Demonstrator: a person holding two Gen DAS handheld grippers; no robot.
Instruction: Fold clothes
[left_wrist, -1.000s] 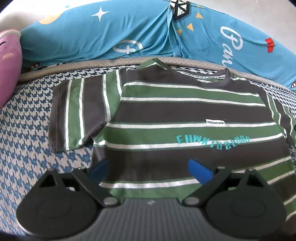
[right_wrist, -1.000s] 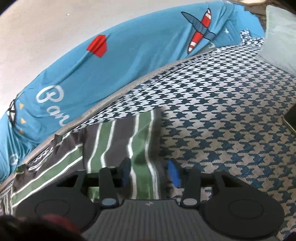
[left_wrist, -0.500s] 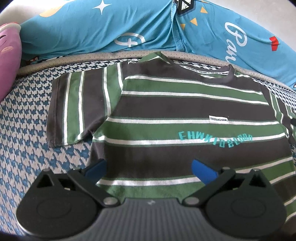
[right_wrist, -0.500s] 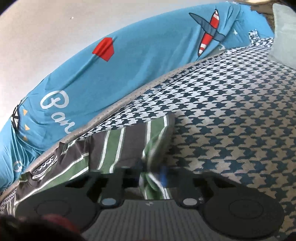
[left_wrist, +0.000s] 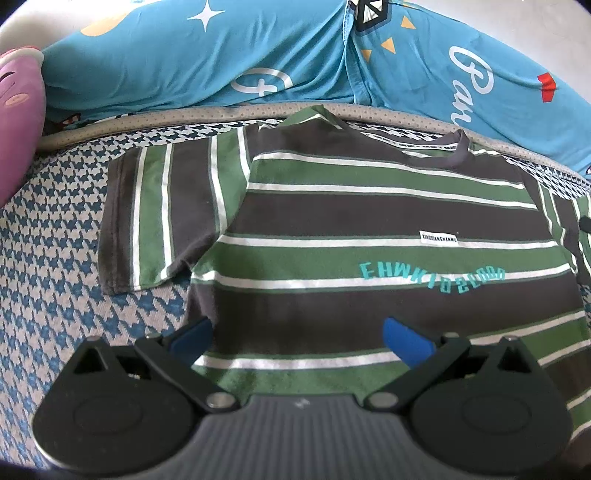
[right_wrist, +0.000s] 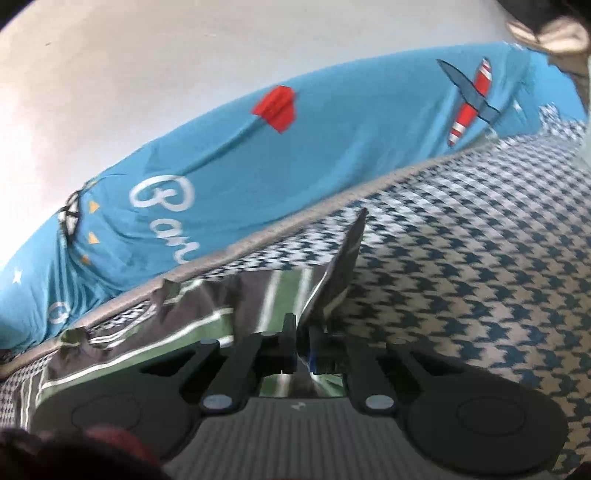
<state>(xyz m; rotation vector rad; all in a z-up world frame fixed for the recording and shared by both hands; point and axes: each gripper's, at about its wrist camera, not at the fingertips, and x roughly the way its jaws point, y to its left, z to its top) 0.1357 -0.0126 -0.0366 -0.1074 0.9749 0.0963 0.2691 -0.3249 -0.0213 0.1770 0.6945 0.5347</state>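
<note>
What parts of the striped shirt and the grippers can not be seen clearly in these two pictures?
- T-shirt hem, left wrist view: hidden under the left gripper.
- Its right sleeve, left wrist view: cut off by the edge.
- Right gripper fingertips, right wrist view: blurred, covered by the pinched sleeve.

Striped t-shirt (left_wrist: 369, 221) soft matt knit cloth; houndstooth bed cover (left_wrist: 55, 258) coarse woven fabric; blue sheet (right_wrist: 332, 147) smooth cloth; left gripper (left_wrist: 297, 334) matt black plastic.
</note>
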